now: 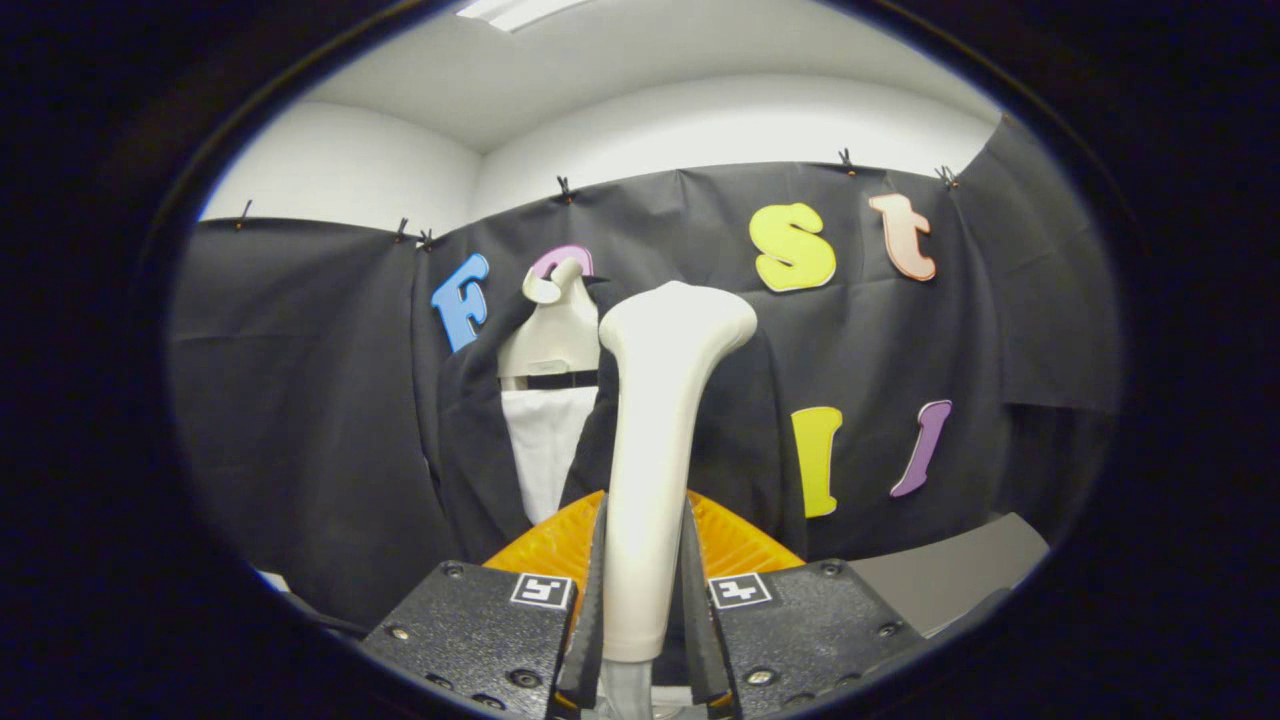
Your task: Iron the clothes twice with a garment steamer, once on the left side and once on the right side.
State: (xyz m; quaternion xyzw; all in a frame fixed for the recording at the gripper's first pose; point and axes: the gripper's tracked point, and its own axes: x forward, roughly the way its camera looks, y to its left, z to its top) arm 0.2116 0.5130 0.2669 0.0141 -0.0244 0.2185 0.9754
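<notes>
Gripper view: the fingers (645,600) are clamped on the upright garment steamer (655,450), its head level with the dark jacket (470,450) hanging just beyond, slightly left of the steamer.

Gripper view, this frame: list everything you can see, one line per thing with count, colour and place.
Garment steamer: one, cream white, upright between the fingers, its head up in front of the jacket.
Jacket: one, black, hanging on the form beyond the steamer, front open.
Shirt: one, white, under the jacket in its opening.
Dress form: one, cream, at the cloth wall, wearing the jacket and shirt.
Cloth wall: one, black, clipped up behind the form.
Board: one, grey, low beside the gripper, to the right of the steamer.
Ceiling light: one, white, overhead.
Gripper: one, both fingers pressed on the steamer's handle.
</notes>
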